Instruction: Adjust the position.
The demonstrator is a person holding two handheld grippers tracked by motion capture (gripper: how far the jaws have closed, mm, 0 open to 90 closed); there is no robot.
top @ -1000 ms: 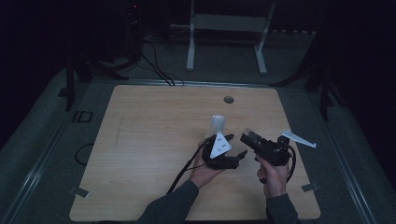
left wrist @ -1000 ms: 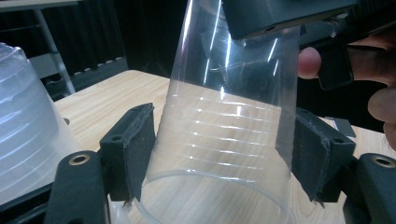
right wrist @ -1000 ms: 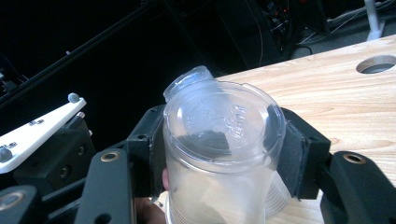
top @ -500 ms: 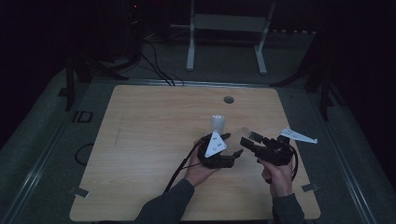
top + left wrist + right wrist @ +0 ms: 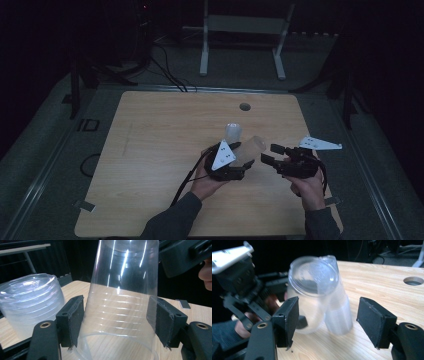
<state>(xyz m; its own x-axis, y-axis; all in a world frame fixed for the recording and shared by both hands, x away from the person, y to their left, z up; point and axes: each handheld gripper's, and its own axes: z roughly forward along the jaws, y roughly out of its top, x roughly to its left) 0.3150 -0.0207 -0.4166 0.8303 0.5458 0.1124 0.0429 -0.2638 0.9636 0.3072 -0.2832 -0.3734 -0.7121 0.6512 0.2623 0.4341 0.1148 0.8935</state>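
Left hand-held gripper (image 5: 240,161) clamped on clear plastic cup (image 5: 122,305), held tilted above worktop (image 5: 150,150) beside cup stack (image 5: 233,133). Right hand-held gripper (image 5: 267,154) has just been closing, jaws apart, nothing pinched. Keep grip light: thin wall buckles. Left gripper view shows pads flat on cup sides; right gripper view shows cup's closed base facing it.

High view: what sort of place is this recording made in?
Probably a lab or recording studio, not a home: a bare wooden table with a cable hole, loose cables on a dark floor, and a white metal stand behind.
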